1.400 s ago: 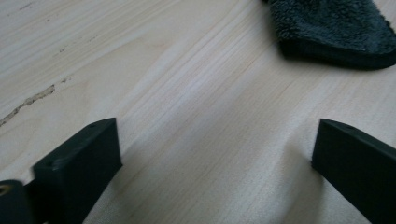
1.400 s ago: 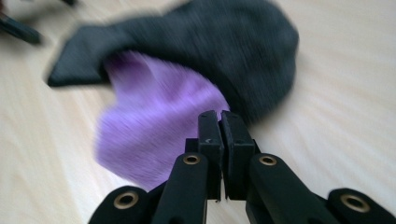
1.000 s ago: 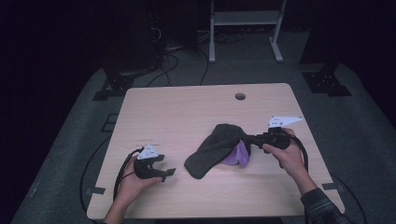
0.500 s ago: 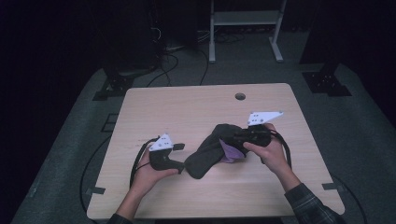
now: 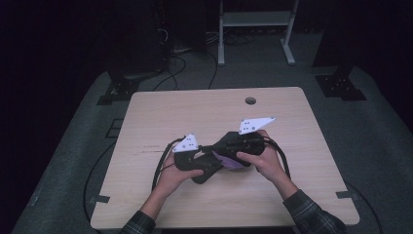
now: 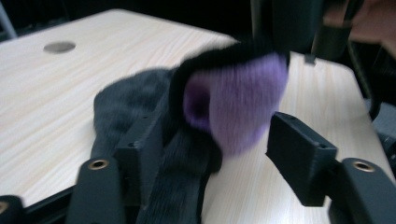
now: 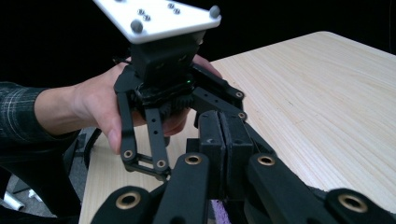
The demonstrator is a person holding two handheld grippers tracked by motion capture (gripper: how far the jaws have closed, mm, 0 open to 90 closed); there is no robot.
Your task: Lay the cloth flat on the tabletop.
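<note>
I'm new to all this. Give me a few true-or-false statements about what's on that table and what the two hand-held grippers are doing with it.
1. The sock is dark with a purple part. True.
2. The left hand-held gripper has its jaws clamped tight together. False: there is a gap between them, the sock lies in it, and they have just been closing.
3. The right hand-held gripper has its jaws shut. True.
4. The table is glass. False: it is pale wood.
5. The two hand-held grippers are at opposite ends of the table. False: they meet at the sock, near the middle.
</note>
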